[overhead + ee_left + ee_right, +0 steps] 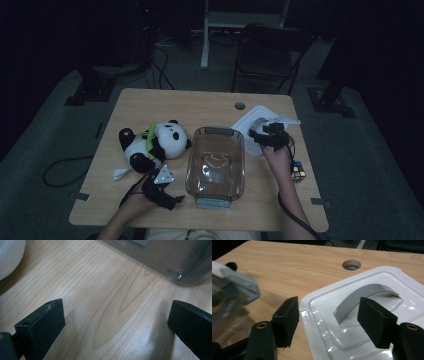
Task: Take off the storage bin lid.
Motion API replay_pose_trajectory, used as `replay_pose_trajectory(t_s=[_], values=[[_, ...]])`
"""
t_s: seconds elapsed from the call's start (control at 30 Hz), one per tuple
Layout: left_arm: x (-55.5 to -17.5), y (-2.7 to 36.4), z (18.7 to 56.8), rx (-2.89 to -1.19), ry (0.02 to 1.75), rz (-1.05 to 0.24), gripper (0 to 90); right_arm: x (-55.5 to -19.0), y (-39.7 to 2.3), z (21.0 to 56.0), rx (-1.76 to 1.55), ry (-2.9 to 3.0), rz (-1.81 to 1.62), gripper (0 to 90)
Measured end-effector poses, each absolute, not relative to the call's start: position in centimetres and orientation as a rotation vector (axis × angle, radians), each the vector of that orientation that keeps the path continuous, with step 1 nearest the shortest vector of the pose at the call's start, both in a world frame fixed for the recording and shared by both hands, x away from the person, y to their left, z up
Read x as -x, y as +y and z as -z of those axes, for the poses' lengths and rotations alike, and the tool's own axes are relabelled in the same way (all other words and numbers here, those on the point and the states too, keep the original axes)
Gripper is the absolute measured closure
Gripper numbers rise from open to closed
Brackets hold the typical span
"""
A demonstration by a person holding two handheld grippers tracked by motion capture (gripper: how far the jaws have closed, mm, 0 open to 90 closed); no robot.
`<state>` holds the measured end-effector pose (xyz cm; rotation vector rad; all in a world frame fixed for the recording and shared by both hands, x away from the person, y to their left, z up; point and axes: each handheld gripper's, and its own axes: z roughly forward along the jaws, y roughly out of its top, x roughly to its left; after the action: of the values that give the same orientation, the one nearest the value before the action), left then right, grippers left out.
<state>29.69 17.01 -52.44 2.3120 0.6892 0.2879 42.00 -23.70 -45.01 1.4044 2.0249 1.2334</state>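
The right gripper [328, 322] is hovering with its jaws standing apart, nothing between the pads. Just beyond and below them the white lid [377, 315] is lying flat on the wooden table [287, 267], its grey arched handle [362, 296] sitting ahead between the jaws. The clear container [229, 297] is showing off to the claw's left.

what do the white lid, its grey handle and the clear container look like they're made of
White lid: probably glossy moulded plastic; it shows bright glints and crisp stepped ridges. Grey handle: looks like matte plastic, a flat arched strip with no shine. Clear container: see-through, the wooden table shows through it; clear plastic or glass, the look leaves that open.
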Motion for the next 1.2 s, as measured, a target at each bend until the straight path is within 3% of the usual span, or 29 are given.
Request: replay_pose_trajectory(t_s=[0.1, 0.2, 1.2], values=[[-29.7, 17.0, 52.4, -2.312, 0.689, -0.288, 1.7, -41.3, -23.7, 44.7, -1.379, 2.042, -1.235, 24.5], [-29.7, 17.0, 52.4, -2.313, 0.688, -0.288, 1.7, -40.6, -23.8, 44.6, -1.342, 2.075, -1.263, 12.7], [-29.6, 17.0, 52.4, -2.309, 0.696, -0.291, 1.7, -33.6, -24.7, 45.9, -1.035, 2.188, -1.449, 14.4]])
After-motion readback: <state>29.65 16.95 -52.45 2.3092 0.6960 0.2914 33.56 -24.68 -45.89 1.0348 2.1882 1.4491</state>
